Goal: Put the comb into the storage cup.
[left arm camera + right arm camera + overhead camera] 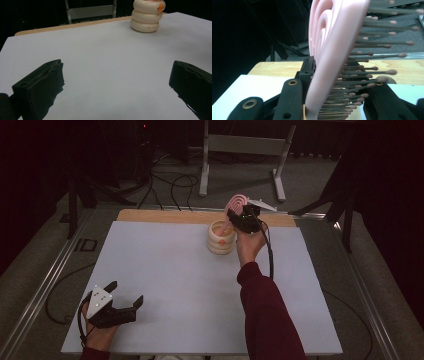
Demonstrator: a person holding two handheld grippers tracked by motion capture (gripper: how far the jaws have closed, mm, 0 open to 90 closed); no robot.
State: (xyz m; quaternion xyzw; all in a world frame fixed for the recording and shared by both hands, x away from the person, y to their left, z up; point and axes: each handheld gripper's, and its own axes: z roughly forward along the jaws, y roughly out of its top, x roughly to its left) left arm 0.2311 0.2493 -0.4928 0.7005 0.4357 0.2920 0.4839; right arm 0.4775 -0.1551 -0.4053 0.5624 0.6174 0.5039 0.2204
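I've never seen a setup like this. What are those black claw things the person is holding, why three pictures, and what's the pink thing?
No robot here: a person holds a hand-held gripper in each hand, a two-jawed clamp with a small camera on it. The high view looks down on the pale table. The other two pictures come from the grippers' own cameras. The left hand-held gripper rests near the table's front edge, jaws open, holding nothing. The right hand-held gripper is shut on a pink hairbrush, bristles visible close up, with its handle down in a cream ringed cup.
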